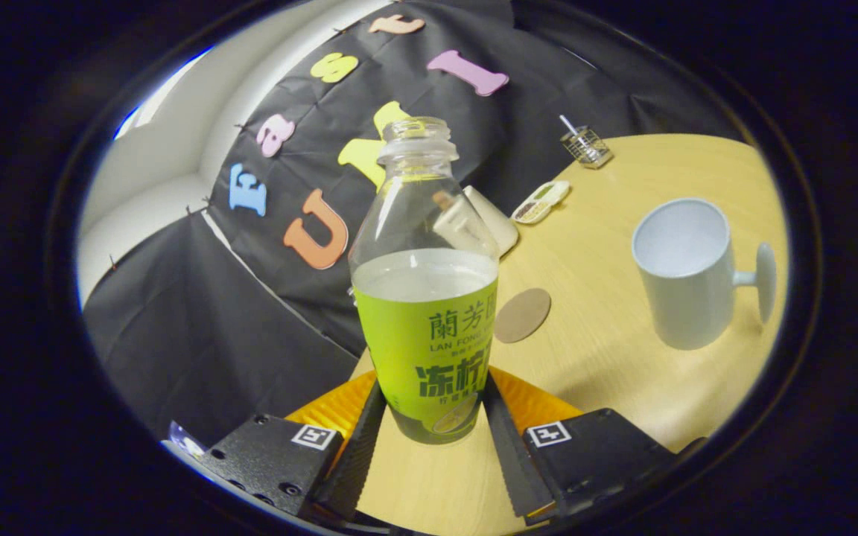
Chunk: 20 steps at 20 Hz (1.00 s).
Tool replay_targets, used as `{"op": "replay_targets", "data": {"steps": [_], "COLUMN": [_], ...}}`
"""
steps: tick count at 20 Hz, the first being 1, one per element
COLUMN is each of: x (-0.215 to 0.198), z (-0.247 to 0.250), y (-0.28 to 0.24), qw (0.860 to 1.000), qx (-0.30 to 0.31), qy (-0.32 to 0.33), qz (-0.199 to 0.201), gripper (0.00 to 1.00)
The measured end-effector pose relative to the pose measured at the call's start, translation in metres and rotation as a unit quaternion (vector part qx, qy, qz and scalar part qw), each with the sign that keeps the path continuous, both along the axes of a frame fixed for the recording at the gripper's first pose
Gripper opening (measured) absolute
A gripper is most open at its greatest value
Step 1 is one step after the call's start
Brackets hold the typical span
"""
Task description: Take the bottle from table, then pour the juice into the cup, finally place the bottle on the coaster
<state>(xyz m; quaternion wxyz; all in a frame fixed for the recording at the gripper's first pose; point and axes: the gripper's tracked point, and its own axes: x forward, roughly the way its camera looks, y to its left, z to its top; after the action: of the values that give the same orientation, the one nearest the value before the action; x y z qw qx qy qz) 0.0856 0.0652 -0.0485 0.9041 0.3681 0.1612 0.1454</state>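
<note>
A clear bottle (pixel 425 313) with a green label and no cap stands between my fingers, with pale juice up to about its middle. My gripper (pixel 434 387) is shut on the bottle's lower part, one black finger (pixel 358 439) pressing on each side. I cannot tell whether its base touches the wooden table (pixel 608 357). A round brown coaster (pixel 522 315) lies on the table just beyond the bottle, to its right. Farther right stands a white cup (pixel 686 272) with its handle pointing away from the bottle; it looks empty inside.
Behind the bottle lies a white flat object (pixel 500 223), and next to it a small white keypad device (pixel 541 202). A wire-mesh holder (pixel 587 146) with a white stick stands at the table's far edge. The black cloth wall hangs close behind the table.
</note>
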Motion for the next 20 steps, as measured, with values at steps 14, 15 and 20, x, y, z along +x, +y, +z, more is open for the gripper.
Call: {"op": "replay_targets", "data": {"steps": [14,15,20], "x": [0.011,0.012,0.013], "z": [0.032,0.034,0.045], "y": [-0.002,-0.003,-0.009], "qw": [0.974,0.972,0.962], "qx": [0.227,0.237,0.271], "qy": [0.0,0.001,0.006], "qz": [-0.006,-0.008,-0.017], "gripper": [0.78,0.78,0.78]}}
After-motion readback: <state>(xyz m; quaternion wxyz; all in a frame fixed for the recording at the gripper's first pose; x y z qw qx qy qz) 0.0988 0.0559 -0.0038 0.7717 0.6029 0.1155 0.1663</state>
